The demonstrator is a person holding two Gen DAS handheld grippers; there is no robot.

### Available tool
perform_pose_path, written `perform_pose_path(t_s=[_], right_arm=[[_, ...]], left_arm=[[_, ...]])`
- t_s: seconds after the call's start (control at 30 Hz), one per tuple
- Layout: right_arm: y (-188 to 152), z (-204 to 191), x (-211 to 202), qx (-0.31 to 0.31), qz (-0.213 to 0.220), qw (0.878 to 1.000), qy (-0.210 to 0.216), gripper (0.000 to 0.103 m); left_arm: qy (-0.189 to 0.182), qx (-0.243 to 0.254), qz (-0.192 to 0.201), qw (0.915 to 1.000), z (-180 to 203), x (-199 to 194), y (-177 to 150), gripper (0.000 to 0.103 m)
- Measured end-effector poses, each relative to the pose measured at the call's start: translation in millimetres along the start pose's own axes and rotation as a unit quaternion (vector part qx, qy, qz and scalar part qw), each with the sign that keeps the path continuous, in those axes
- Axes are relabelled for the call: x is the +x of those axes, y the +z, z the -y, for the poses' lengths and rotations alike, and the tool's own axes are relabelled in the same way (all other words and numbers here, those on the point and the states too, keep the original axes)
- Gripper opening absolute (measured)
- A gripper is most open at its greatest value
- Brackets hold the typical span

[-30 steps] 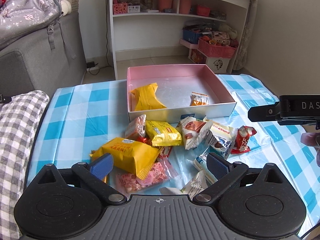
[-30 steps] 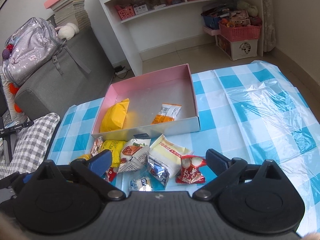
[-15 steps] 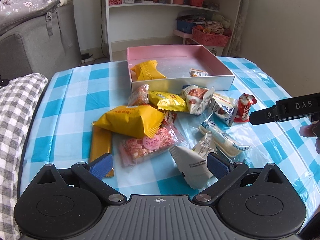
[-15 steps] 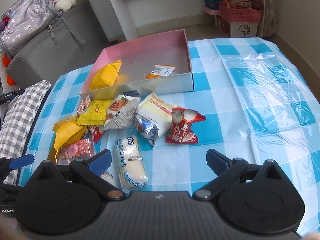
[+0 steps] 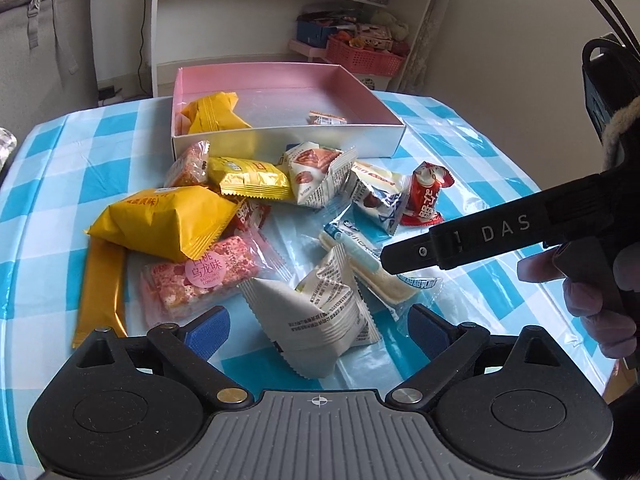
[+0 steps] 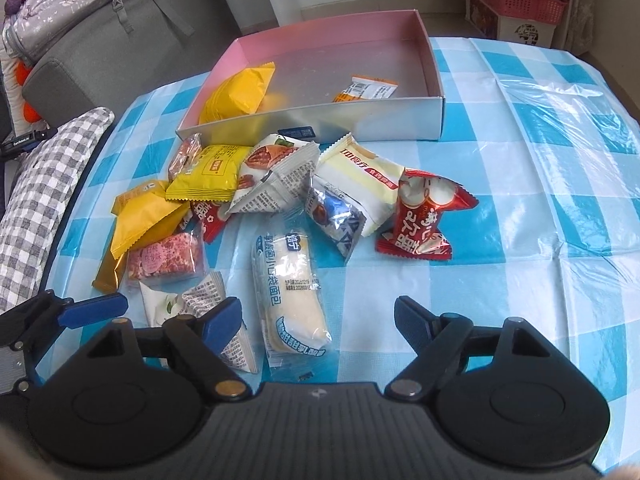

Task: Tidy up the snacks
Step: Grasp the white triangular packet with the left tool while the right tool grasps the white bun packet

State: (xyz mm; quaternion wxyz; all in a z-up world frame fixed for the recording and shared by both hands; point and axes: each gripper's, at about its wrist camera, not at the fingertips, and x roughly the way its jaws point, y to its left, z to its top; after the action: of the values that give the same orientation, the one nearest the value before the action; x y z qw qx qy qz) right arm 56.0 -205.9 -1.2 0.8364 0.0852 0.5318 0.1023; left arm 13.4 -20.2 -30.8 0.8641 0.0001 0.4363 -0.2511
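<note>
**Both tools low over the snack pile, nothing taken yet**

Left tool (image 5: 318, 326): jaws apart, just been closing in; the white crimped packet (image 5: 320, 320) lies between the pads but they are not seen pressing it. Right tool (image 6: 318, 318): jaws apart, also just been closing; the long bread pouch (image 6: 290, 292) lies between them, unclamped.

Where things are: loose snacks heaped on the blue-checked worktop (image 6: 540, 152), just in front of the pink box (image 5: 374, 114). In the box already: a yellow pack (image 5: 214, 116) and a small orange-white bar (image 5: 326, 119).

Handling, as judged: all light, air-filled wrappers, soft and crinkly, film likely slick. Contents look crushable, bread especially. Best taken across the puffed middle with a gentle close, or by a crimped end seam. The white packet stands tented, so its ridge offers an easy pinch.

Views: the left camera shows the right tool's finger over the bread pouch and the hand on its trigger. The right camera shows one blue left fingertip (image 6: 94, 308) at its edge, plus the red candy bag (image 6: 424, 220) in full.
</note>
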Motion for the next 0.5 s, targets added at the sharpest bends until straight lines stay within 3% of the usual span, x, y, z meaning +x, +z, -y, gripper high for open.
perform_pose_path(t_s=[0.17,0.23,0.27,0.4,0.5], right_arm=[[3,-7,6,-0.030,-0.013,0.999,0.022,0.072],[2,-9,9,-0.039,-0.014,0.999,0.024,0.069],[1,-9,9,-0.044,-0.014,0.999,0.023,0.066],[-1,-11,16,-0.057,-0.017,0.998,0.015,0.056],[0,-9,18,-0.047,-0.016,0.999,0.013,0.055]], left_arm=[[-0.004,-0.052,0.010,0.9986,-10,1,3,0.073],[0.002,-0.059,0.011,0.9982,-11,2,3,0.053],[0.006,-0.062,0.007,0.9980,-12,3,4,0.049],[0.000,-0.081,0.003,0.9967,-18,-4,3,0.041],[0.009,-0.076,0.000,0.9971,-22,-9,3,0.040]])
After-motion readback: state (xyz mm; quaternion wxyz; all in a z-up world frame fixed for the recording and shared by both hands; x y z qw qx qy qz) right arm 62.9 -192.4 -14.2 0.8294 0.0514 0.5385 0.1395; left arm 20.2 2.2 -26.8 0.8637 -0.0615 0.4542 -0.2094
